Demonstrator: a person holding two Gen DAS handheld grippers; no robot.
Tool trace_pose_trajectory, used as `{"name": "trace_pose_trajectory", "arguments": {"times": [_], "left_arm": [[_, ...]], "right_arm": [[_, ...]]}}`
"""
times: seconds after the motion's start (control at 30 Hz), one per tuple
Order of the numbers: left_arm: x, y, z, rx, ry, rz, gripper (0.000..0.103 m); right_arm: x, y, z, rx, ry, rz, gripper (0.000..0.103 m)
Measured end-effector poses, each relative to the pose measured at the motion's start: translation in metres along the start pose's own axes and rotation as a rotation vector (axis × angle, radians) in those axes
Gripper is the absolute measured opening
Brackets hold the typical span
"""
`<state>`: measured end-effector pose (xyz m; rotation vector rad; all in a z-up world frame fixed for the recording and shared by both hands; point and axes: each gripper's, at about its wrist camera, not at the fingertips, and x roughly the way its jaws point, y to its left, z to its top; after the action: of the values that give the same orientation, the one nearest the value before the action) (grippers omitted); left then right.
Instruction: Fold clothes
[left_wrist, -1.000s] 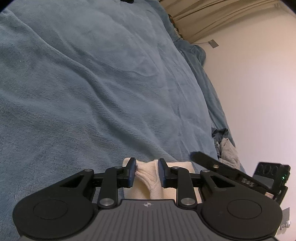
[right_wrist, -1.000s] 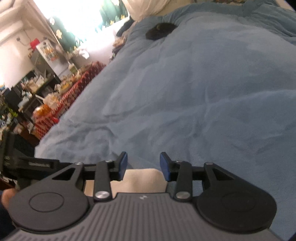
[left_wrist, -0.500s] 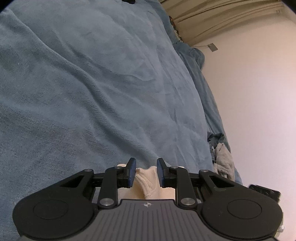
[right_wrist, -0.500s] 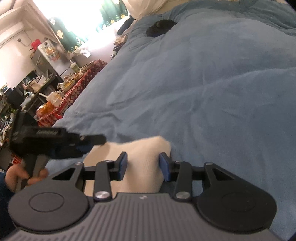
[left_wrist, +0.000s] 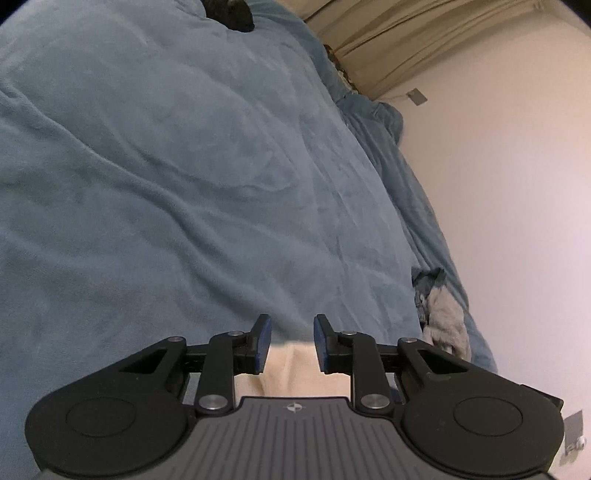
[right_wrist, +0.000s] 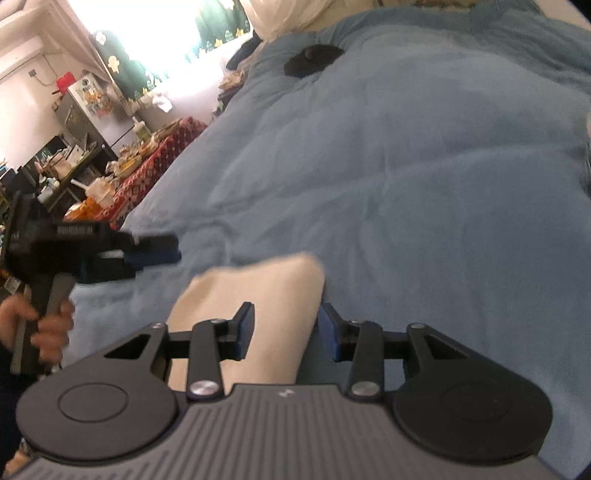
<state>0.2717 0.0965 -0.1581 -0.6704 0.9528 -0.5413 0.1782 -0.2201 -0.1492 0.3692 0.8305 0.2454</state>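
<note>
**Q:** What just changed? Did the left tongs drop the cloth?

**A:** Pretty much. A second ago my left tongs (left_wrist: 288, 341) had a pinch of the cream cloth (right_wrist: 255, 306) bunched between the pads. Now the jaws are opening and the pads stand apart, with the cloth lying below and behind them — nothing pressed in the gap. In the right view the left tongs (right_wrist: 162, 253) float off to the side, clear of the cloth, my hand (right_wrist: 44, 325) on the grip.

**Q:** And the right tongs?

**A:** My right tongs (right_wrist: 286, 328) sit part-open over the near end of the cloth, same gap as before. The cloth lies under them; I don't see the pads squeezing it. The cloth also shows far more in that view than it did a second ago.

**Q:** So where's the fold at?

**A:** The cloth lies on the bed (left_wrist: 184, 184) as a narrow flat strip near my edge, so I'd guess one fold has just been laid down and let go. Whether it needs another fold I can't say — most of it hides under the tongs.

**Q:** What's the surface like?

**A:** Soft blue fleece, rumpled — things will sink and drag a bit. There's a black lump (right_wrist: 312, 59) far up the bed and a small clothes pile (left_wrist: 443, 321) at the wall side. The other side has a bright window and a cluttered red-cloth bench (right_wrist: 147, 166).
</note>
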Motion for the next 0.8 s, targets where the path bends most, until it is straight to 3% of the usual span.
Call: {"name": "trace_pose_trajectory", "arguments": {"times": [0.2, 0.33, 0.67, 0.8], "left_arm": [[-0.016, -0.013, -0.059, 0.042, 0.073, 0.012, 0.028], [-0.023, -0.018, -0.09, 0.048, 0.081, 0.008, 0.03], [-0.029, -0.019, -0.119, 0.062, 0.123, 0.051, 0.036], [-0.024, -0.012, -0.123, 0.022, 0.125, 0.044, 0.036]], "right_arm": [[-0.025, 0.017, -0.049, -0.003, 0.037, 0.016, 0.043], [-0.044, 0.027, -0.083, -0.021, 0.056, 0.013, 0.043], [-0.084, 0.043, -0.133, -0.126, 0.028, -0.01, 0.042], [-0.084, 0.05, -0.134, -0.169, 0.042, -0.04, 0.033]]}}
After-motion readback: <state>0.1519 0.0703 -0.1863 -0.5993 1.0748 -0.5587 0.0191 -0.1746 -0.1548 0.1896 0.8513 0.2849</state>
